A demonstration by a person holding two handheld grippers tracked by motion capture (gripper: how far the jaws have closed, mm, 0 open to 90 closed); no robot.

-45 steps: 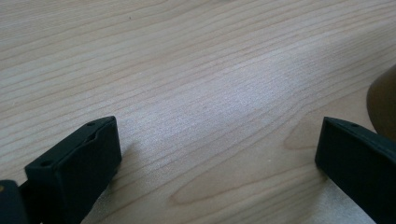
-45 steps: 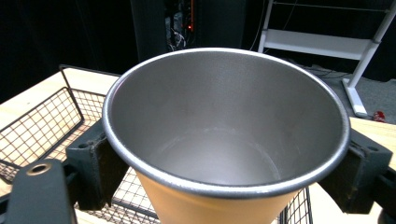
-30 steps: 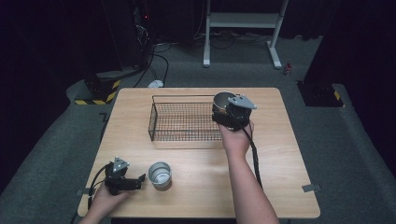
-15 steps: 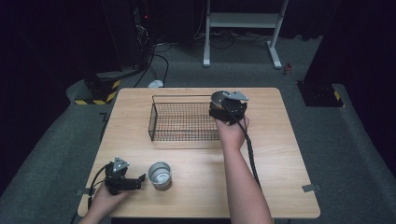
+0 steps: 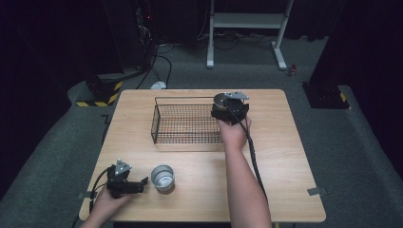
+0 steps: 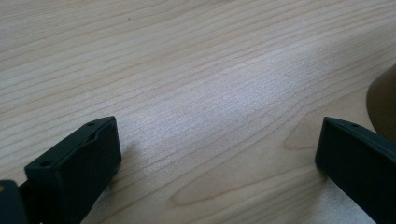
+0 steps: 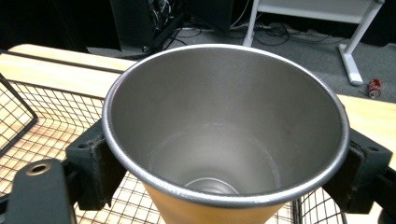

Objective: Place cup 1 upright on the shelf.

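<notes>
Right gripper view: the steel cup (image 7: 224, 154) sits clamped between the right claw (image 7: 224, 172) jaws, over the wire basket (image 7: 42, 126).

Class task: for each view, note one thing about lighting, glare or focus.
High view: the table is lit, surroundings dark. Left gripper view: a pale sheen on the wood, black fingers soft-edged. Right gripper view: the steel cup sharp, its rim glinting.
</notes>
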